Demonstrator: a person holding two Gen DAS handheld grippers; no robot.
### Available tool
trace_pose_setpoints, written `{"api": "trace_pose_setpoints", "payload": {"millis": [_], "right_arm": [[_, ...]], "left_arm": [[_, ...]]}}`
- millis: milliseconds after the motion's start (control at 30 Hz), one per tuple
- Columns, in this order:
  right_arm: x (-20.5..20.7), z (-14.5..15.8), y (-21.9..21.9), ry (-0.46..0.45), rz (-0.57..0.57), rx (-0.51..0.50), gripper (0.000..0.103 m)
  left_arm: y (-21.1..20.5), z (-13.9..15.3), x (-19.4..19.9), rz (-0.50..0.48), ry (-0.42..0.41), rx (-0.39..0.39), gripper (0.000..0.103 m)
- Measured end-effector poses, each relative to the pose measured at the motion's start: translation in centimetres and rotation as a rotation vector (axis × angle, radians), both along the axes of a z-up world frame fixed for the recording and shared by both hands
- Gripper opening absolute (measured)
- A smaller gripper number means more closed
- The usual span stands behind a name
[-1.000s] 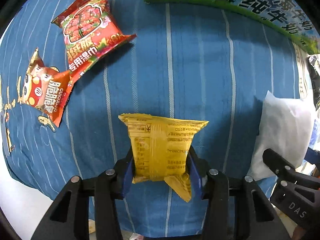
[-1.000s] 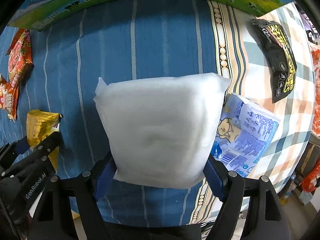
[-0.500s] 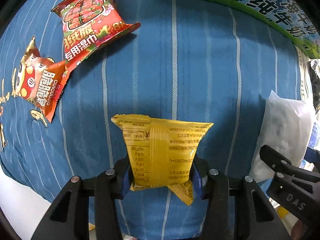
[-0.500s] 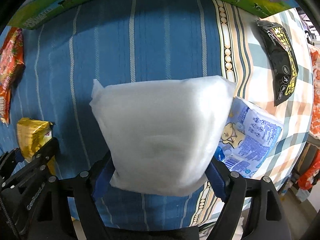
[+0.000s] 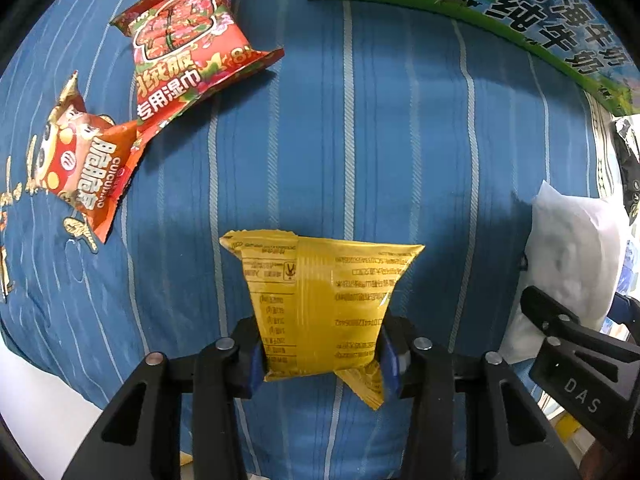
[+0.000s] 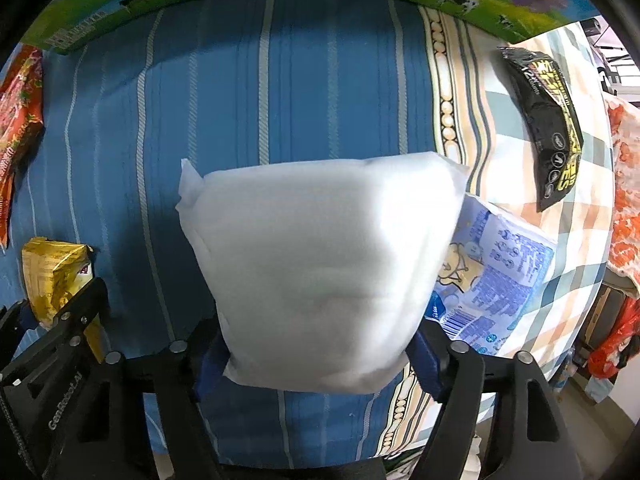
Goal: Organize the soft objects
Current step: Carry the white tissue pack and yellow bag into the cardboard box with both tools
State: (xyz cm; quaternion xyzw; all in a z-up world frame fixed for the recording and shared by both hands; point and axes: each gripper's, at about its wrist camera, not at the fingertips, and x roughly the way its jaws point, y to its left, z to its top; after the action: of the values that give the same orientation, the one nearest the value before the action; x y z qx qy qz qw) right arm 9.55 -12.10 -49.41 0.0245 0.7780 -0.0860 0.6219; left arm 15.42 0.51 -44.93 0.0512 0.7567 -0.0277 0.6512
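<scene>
My left gripper is shut on a yellow snack packet and holds it above the blue striped bedsheet. My right gripper is shut on a white soft pack, also held above the sheet. The white pack shows at the right edge of the left wrist view, and the yellow packet at the left of the right wrist view. The two grippers are side by side.
A red wet-wipe pack and an orange snack bag lie at the far left. A green milk carton box stands at the back. A blue printed pack and a black packet lie on the checked cloth at right.
Both grippers have moved slightly forward over the sheet, each still holding its pack. Nothing was let go or picked up.
</scene>
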Motion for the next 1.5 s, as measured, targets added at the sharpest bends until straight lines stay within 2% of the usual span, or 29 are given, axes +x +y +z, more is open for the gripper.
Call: {"api": "trace_pose_setpoints", "payload": {"millis": [133, 267, 600, 800, 867, 1000, 1133, 1233, 1367, 1500], "right_arm": [[-0.8, 1.5, 0.3, -0.023, 0.025, 0.017, 0.071], [-1.5, 3.9, 0.5, -0.069, 0.041, 0.064, 0.071], [-2.2, 15.6, -1.5, -0.285, 0.112, 0.093, 0.07], [1.2, 21.8, -5.8, -0.385, 0.114, 0.103, 0.07], [2.8, 23.1, -6.8, -0.413, 0.113, 0.102, 0.07], [5.7, 25.9, -9.2, -0.466, 0.109, 0.11, 0.07], [11.0, 26.5, -11.1, -0.484, 0.1, 0.118, 0.07], [14.7, 25.6, -12.8, -0.486, 0.091, 0.117, 0.07], [20.2, 22.8, -14.8, -0.441, 0.084, 0.135, 0.07], [24.5, 18.7, -16.1, -0.379, 0.075, 0.159, 0.07]], "left_arm": [[-0.4, 1.1, -0.7, -0.011, -0.03, 0.01, 0.04], [-0.3, 4.0, -1.4, 0.016, -0.074, -0.012, 0.04], [-2.4, 14.7, -1.9, -0.037, -0.266, -0.055, 0.04], [-5.4, 20.3, 1.1, -0.062, -0.347, -0.099, 0.04], [-6.4, 22.2, 2.3, -0.072, -0.376, -0.112, 0.04], [-8.2, 24.1, 5.6, -0.088, -0.415, -0.123, 0.04], [-10.0, 25.3, 10.0, -0.09, -0.42, -0.15, 0.04], [-10.4, 24.5, 14.0, -0.085, -0.398, -0.176, 0.04], [-10.4, 22.1, 19.1, -0.035, -0.322, -0.227, 0.04], [-10.9, 18.5, 23.9, -0.011, -0.248, -0.228, 0.04]]}}
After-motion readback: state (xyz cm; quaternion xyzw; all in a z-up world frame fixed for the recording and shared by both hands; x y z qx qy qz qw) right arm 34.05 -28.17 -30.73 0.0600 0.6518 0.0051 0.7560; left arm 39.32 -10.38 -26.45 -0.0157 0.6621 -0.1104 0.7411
